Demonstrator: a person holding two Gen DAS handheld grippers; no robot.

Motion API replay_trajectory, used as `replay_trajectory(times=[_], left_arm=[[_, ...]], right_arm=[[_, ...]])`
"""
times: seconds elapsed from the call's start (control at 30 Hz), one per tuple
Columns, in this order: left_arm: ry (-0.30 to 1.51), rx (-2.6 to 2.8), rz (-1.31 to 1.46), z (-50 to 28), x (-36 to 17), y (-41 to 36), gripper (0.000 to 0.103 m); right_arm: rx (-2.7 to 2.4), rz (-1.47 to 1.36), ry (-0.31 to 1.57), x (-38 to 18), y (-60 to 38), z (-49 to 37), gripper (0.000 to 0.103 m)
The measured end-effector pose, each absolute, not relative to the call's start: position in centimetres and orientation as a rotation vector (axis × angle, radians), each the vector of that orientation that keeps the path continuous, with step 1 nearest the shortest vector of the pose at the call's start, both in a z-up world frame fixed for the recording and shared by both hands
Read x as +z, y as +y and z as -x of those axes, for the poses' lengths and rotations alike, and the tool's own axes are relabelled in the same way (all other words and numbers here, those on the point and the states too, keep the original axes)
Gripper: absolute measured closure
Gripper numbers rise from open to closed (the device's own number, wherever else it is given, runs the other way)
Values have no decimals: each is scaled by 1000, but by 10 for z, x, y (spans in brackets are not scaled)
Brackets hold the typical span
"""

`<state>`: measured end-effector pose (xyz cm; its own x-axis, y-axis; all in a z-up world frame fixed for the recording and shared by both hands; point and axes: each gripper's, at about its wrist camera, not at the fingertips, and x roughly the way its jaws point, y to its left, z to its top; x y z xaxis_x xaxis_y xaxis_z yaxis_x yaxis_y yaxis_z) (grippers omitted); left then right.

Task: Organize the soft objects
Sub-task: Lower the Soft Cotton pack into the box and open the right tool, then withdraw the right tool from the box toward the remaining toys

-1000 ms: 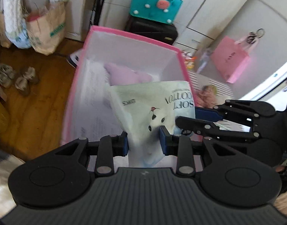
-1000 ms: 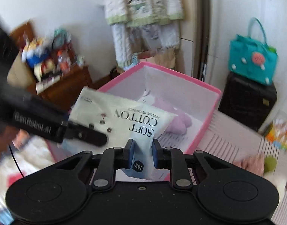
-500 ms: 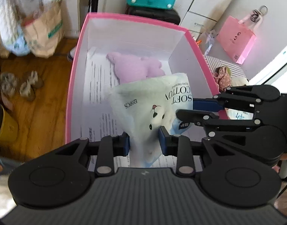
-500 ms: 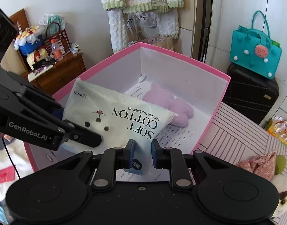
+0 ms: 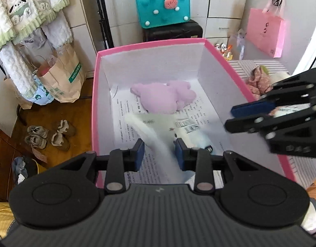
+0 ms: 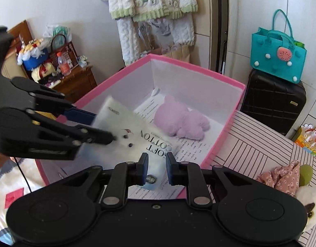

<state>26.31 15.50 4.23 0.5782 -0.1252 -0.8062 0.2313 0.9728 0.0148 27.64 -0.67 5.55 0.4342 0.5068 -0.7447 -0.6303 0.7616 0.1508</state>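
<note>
Pack of soft cotton pads, white plastic point(image 5: 158, 127), has dropped low into your pink-rimmed cardboard box point(image 5: 95, 94); left gripper point(image 5: 159, 154) and right gripper point(image 6: 156, 168) both pinching it — release looks next.

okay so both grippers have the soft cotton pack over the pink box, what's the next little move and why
Probably lower the cotton pack a little further and let go. It hangs inside the pink box, just above the printed paper lining, beside the purple plush. The left gripper and right gripper each pinch an edge, so a short drop should lay it flat.
</note>
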Motion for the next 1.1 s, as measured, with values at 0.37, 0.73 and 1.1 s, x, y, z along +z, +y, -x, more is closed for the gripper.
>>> replay_trajectory(times=[0.37, 0.73, 1.1], left_arm=[[921, -219, -240, -272, 33, 127, 77], [799, -114, -286, -245, 60, 121, 51], [609, -211, -146, -153, 116, 113, 49]], right_arm=[[711, 3, 809, 72, -55, -267, 80], [679, -17, 754, 83, -97, -241, 79], [632, -7, 686, 99, -142, -197, 79]])
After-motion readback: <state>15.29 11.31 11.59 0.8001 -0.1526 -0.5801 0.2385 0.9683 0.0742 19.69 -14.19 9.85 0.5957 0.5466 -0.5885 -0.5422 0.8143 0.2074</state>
